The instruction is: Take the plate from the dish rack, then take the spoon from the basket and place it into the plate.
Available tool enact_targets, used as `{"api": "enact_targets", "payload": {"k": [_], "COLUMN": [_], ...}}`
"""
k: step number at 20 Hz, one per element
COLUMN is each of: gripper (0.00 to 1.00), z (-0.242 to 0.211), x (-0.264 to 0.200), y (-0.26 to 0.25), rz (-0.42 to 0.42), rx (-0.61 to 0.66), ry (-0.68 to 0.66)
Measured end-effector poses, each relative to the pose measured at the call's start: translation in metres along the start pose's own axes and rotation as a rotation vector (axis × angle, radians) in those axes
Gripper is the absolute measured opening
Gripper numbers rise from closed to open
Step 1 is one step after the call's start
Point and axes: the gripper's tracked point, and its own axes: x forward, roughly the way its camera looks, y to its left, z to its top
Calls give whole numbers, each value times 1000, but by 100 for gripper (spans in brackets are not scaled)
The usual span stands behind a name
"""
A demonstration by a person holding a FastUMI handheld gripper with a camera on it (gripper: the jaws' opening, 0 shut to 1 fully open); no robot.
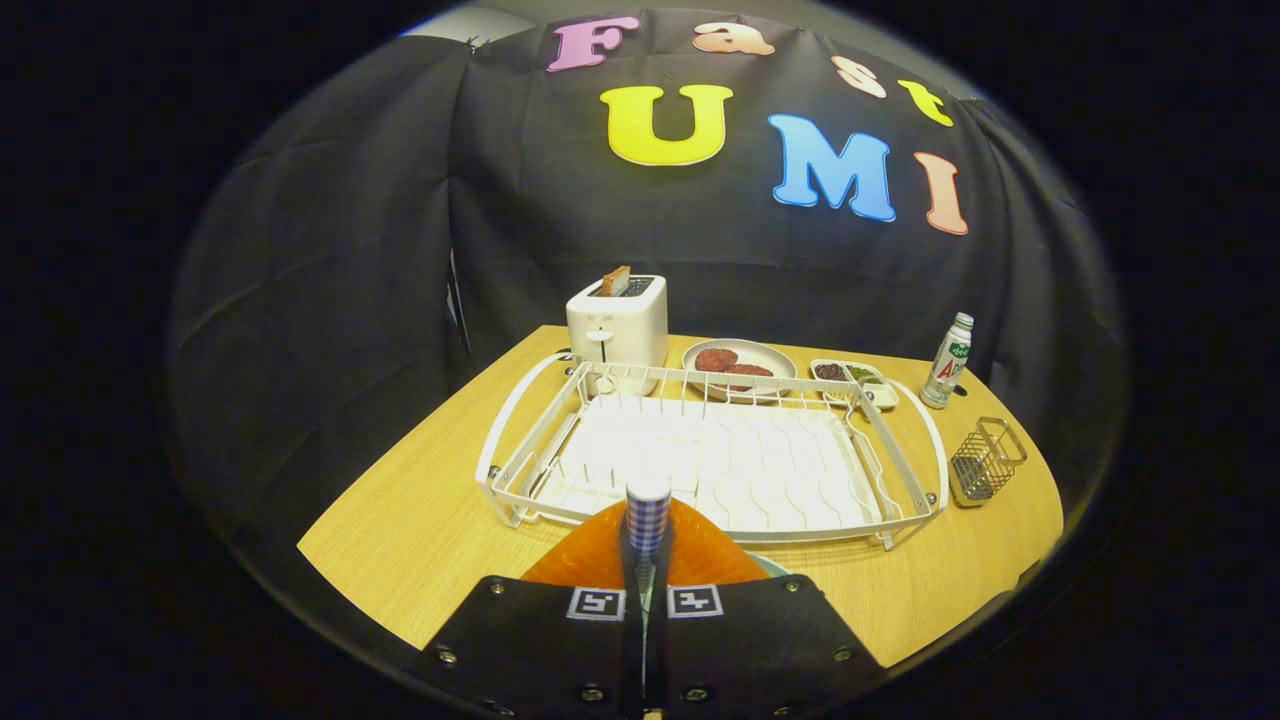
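the gripper [647,545] has its two fingers drawn close together, pinching a blue-and-white checked spoon handle [647,512] that stands upright between them. just below and in front of the fingers, on the near side of the dish rack [710,465], lies the orange plate [690,555]; its rim peeks out on both sides of the fingers. the rack itself holds nothing, so the plate part looks done, and the wire basket [985,462] sits just beside the rack's right end.

the spoon is likely light and stiff, with a smooth, slippery handle that could pivot in a narrow pinch, so a hold near the handle's middle seems safest. the plate looks glossy and hard, probably brittle, so the spoon wants lowering, not dropping. beyond the rack stand a toaster [617,320], a dish of patties [738,364] and a bottle [947,362].
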Motion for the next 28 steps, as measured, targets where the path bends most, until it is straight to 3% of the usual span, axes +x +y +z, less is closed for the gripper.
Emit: {"api": "enact_targets", "payload": {"k": [10, 25, 26, 28], "gripper": [13, 23, 35, 38], "z": [-23, -40, -40, -35], "x": [3, 1, -3, -4], "y": [-11, -71, -80, -87], "rz": [2, -136, -165, -173], "rx": [62, 144, 140, 155], "ry": [28, 88, 89, 66]}}
